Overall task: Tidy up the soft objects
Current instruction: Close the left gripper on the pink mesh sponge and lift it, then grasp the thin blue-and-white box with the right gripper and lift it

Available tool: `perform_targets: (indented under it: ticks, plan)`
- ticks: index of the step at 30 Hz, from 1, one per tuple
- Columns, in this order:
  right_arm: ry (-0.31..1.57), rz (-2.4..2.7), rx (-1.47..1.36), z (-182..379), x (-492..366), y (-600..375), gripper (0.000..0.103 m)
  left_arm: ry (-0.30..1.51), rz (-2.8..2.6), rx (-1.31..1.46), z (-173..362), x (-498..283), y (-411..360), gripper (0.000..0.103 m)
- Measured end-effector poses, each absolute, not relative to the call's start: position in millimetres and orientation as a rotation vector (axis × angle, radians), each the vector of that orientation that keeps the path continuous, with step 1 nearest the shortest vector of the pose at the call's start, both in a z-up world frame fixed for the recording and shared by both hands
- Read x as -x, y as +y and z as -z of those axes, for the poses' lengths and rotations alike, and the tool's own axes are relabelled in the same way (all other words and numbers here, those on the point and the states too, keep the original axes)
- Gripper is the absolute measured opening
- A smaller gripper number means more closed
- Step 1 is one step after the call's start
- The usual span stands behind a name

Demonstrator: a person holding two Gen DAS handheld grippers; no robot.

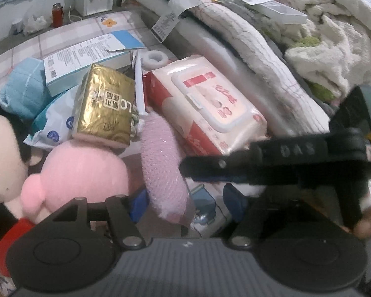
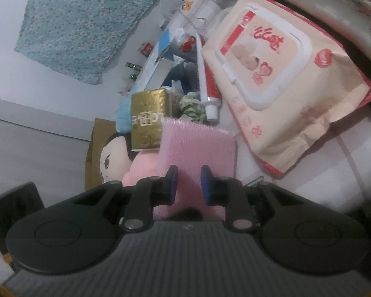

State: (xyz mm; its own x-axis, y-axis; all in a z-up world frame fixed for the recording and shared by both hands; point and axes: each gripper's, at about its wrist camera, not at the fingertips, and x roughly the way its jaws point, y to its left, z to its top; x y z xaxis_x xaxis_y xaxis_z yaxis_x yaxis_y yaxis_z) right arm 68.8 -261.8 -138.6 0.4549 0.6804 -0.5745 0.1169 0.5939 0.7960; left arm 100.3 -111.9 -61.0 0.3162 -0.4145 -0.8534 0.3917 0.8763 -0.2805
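A pink mesh sponge (image 1: 160, 153) lies among the soft things on the table. My right gripper (image 2: 189, 182) is shut on the sponge (image 2: 197, 143), its blue pads (image 2: 206, 185) pressing both sides of the near end. In the left wrist view that gripper (image 1: 190, 170) reaches in from the right and meets the sponge's side. My left gripper (image 1: 185, 204) stands open around the sponge's lower end, with its pads apart from it. A pink plush (image 1: 86, 173) and a black-haired doll (image 1: 2, 160) lie to the left.
A gold tissue pack (image 1: 106, 109) rests on the plush. A wet wipes pack (image 1: 210, 106), a toothpaste tube (image 1: 139, 86), a white box (image 1: 86, 59) and a blue cloth (image 1: 22, 86) crowd the table. Blankets (image 1: 334, 37) are piled at the right.
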Motion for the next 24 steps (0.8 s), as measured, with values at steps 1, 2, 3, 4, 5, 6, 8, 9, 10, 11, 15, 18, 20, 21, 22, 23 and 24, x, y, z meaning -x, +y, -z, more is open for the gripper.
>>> perform_targets:
  ticks: [1,2,3,4,5,6,8,9,10,11,15,18,20,21,22,23,24]
  plan:
    - [1.069,-0.410,-0.898,141,-69,-263,0.019,1.135,0.528,0.028,63,-104,-113,0.065]
    - [1.075,-0.407,-0.902,142,-69,-264,0.019,1.139,0.521,0.030,65,-107,-114,0.063]
    - [1.079,-0.406,-0.906,144,-71,-265,0.019,1.142,0.514,0.031,66,-111,-115,0.057]
    - [1.080,-0.402,-0.911,145,-71,-266,0.019,1.141,0.511,0.029,68,-113,-116,0.049]
    - [1.082,-0.396,-0.913,146,-72,-268,0.019,1.143,0.506,0.022,69,-114,-117,0.039]
    - [1.081,-0.390,-0.917,146,-73,-269,0.019,1.144,0.493,0.012,71,-116,-118,0.040]
    - [1.081,-0.378,-0.921,146,-73,-273,0.019,1.145,0.478,-0.002,73,-116,-118,0.037]
    - [1.081,-0.372,-0.922,145,-72,-274,0.019,1.144,0.486,0.016,73,-116,-115,0.036]
    - [1.079,-0.366,-0.921,145,-71,-274,0.019,1.138,0.488,0.027,72,-115,-114,0.036]
    - [1.073,-0.358,-0.918,143,-69,-275,0.020,1.126,0.486,0.024,71,-114,-113,0.035]
    - [1.022,-0.335,-0.908,128,-54,-279,0.021,1.086,0.489,0.033,60,-105,-106,0.035]
    - [0.973,-0.299,-0.902,117,-37,-282,0.021,1.046,0.499,0.054,46,-94,-97,0.034]
    - [0.948,-0.270,-0.910,112,-23,-284,0.021,1.018,0.507,0.071,37,-86,-90,0.034]
    - [0.936,-0.256,-0.914,109,-17,-285,0.022,1.005,0.511,0.080,31,-81,-86,0.034]
    - [0.920,-0.237,-0.915,106,-9,-285,0.022,0.991,0.513,0.088,26,-77,-83,0.034]
    - [0.908,-0.221,-0.913,103,-2,-286,0.022,0.977,0.517,0.095,21,-72,-79,0.034]
    - [0.894,-0.204,-0.912,99,6,-288,0.022,0.967,0.519,0.098,17,-68,-76,0.034]
